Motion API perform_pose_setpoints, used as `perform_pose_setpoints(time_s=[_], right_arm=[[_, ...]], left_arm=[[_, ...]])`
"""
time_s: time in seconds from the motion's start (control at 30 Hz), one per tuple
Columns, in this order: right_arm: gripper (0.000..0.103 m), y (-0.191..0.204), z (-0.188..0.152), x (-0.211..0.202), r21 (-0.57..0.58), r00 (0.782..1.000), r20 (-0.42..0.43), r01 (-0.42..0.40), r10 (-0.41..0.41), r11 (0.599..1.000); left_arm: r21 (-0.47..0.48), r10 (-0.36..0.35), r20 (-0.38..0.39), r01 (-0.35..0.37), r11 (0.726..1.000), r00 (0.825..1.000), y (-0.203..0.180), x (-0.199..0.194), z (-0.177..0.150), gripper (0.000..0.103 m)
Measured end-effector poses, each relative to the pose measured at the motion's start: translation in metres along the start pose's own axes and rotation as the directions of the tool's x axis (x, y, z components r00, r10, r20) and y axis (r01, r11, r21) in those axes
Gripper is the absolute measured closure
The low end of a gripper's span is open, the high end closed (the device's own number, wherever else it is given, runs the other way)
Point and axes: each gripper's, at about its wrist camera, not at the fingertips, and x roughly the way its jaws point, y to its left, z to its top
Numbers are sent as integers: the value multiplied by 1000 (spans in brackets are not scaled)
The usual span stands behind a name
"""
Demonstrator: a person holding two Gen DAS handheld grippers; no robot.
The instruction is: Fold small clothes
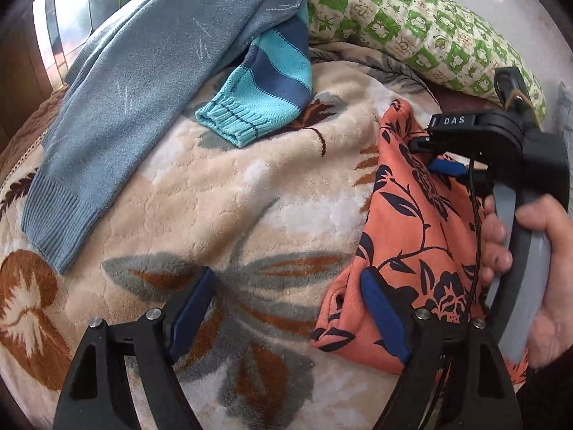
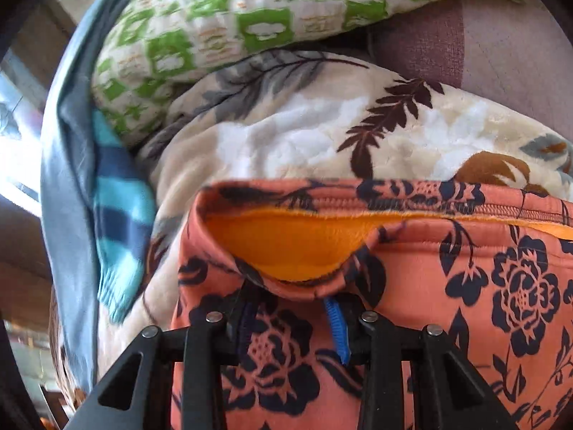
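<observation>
Two grippers work one orange floral garment (image 1: 415, 236), which lies on the plush blanket (image 1: 250, 193) so it can be folded flat. My right gripper (image 2: 293, 326) is, I think, pinched on a bunched fold near its hem, though cloth hides the tips. My left gripper (image 1: 290, 317) hangs wide apart, empty, one pad over the garment's edge.

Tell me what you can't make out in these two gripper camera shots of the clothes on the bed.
- Right gripper: its fingers are buried in the orange floral garment in the right wrist view, so the grip is unclear.
- Same garment in the left wrist view: the right gripper's body and the hand cover part.
- Blue-grey sweater: cut off at the top edge.
- Green patterned pillow: blurred.
</observation>
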Motion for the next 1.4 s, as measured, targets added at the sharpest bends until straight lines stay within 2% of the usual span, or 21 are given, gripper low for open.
perform_pose_setpoints(time_s=[0.03,0.13,0.2,0.23,0.3,0.37,0.47,0.57,0.63,0.7,0.73,0.77,0.87,0.93,1.03,1.1,1.13,1.17,1.23,1.33,1.4], right_arm=[[65,-3,6,2,8,1000,13,28,-28,1000],[65,-10,12,-4,56,1000,7,-2,2,998],[65,-16,6,-24,42,998,55,-10,7,999],[65,-21,1,-37,31,996,84,-14,11,999],[63,-40,-11,-64,23,994,111,-26,23,999],[63,-70,-26,-94,33,990,138,-8,4,999],[63,-134,-45,-137,62,978,175,101,-111,993],[63,-212,-66,-159,138,960,133,229,-248,963],[63,-264,-89,-168,228,959,74,252,-274,941],[63,-300,-112,-169,234,946,0,316,-325,919],[63,-312,-124,-169,237,936,-22,346,-351,908],[63,-320,-131,-174,255,940,-23,335,-341,907],[63,-314,-137,-193,288,953,15,287,-304,914],[63,-289,-141,-201,251,968,59,221,-242,943],[63,-241,-159,-203,145,985,102,120,-136,982],[62,-212,-178,-191,57,989,75,122,-126,991],[61,-200,-189,-174,26,990,28,135,-136,990],[61,-195,-199,-165,-6,985,13,170,-170,985],[61,-184,-211,-171,-66,973,93,219,-212,974],[61,-193,-219,-178,-20,980,80,184,-182,983],[60,-202,-228,-181,14,986,85,144,-144,990]], left_arm=[[21,11,5,-11,1000,1000,-1,-1,0,19],[96,63,30,-65,993,998,-5,-2,3,19],[97,123,45,-127,987,991,-1,-3,5,22],[78,120,43,-123,989,992,3,-4,6,23],[15,53,42,-54,998,998,11,-10,8,23],[1,36,79,-36,999,996,11,-20,8,23],[49,3,128,-10,999,992,-3,-31,4,23],[115,-33,102,21,993,994,-22,-24,-1,23],[178,24,71,-37,983,997,-37,-14,-5,23],[243,99,53,-109,964,994,-44,-1,-11,20],[250,106,58,-118,961,993,-44,1,-12,17],[241,107,57,-117,963,993,-43,-1,-10,16],[188,92,49,-100,977,995,-31,-6,-2,16],[151,97,52,-104,983,994,-19,-8,3,16],[66,47,51,-50,997,998,0,-14,10,16],[38,34,66,-37,999,997,5,-20,10,16],[47,36,69,-40,998,997,4,-20,9,16],[67,48,69,-53,996,996,-1,-18,9,16],[130,100,64,-108,986,993,-13,-7,8,16],[208,188,71,-199,958,979,-20,4,2,16],[192,209,76,-220,956,975,-15,2,1,16]])
